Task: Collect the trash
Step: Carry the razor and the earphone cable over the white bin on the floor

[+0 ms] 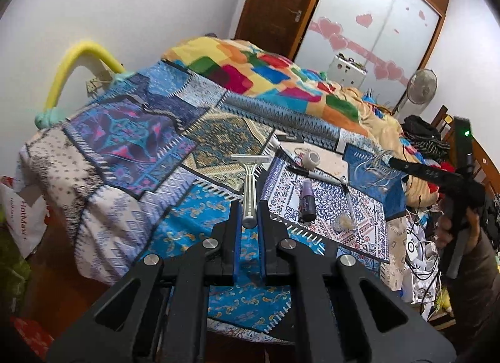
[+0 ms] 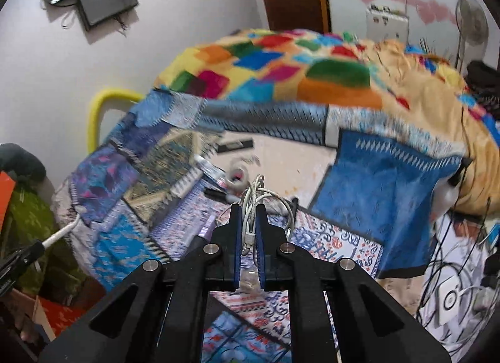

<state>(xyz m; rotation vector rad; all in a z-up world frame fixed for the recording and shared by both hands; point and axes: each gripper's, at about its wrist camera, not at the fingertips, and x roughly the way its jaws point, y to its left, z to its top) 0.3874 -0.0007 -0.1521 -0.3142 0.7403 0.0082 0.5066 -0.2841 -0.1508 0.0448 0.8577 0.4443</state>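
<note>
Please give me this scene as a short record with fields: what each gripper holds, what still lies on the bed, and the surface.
left gripper: shut on a disposable razor, head pointing away
right gripper: shut on a coiled white cable
still on the bed: purple tube, tape roll, black pen, small crumpled clear scrap
surface: patchwork bedspread, mostly blue
behind: multicoloured blanket, bunched
</note>
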